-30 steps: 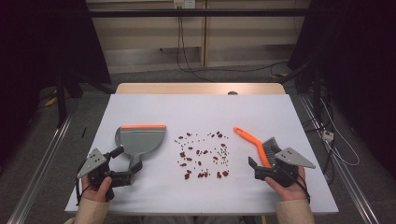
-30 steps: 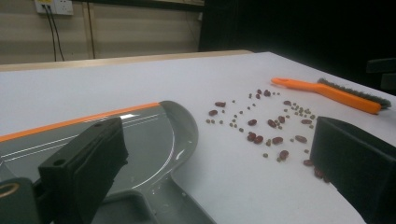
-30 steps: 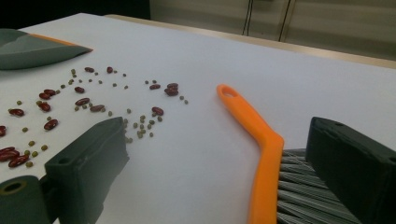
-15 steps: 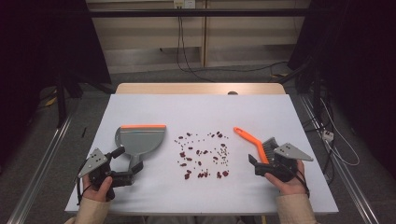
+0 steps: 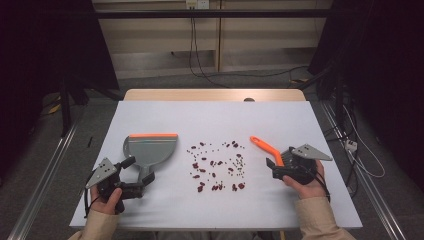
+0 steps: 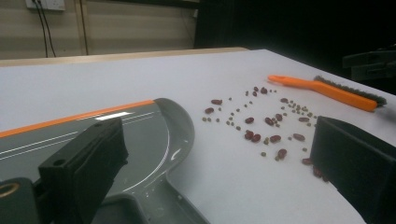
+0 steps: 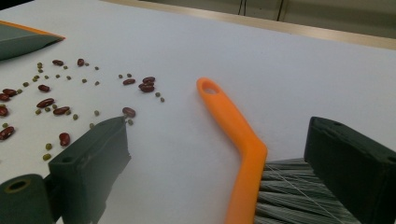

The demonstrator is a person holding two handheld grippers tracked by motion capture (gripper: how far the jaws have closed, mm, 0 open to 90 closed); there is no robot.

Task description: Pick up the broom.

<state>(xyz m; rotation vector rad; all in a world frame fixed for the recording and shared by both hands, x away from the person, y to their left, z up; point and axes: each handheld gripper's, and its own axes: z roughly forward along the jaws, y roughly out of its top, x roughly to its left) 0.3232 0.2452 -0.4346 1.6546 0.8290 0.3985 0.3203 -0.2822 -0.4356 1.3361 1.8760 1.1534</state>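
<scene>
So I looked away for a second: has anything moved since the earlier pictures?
Barely. The right claw has crept slightly toward the brush, its jaws open around the brush's bend, nothing gripped yet. The left claw stays open at the dustpan handle. Dustpan, brush and scattered beans lie where they were.

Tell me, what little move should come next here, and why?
Probably the right tool should close on the brush's orange handle, which already lies between its open jaws. The left tool likewise straddles the grey dustpan's handle, and the scattered beans lie unswept between them.
</scene>
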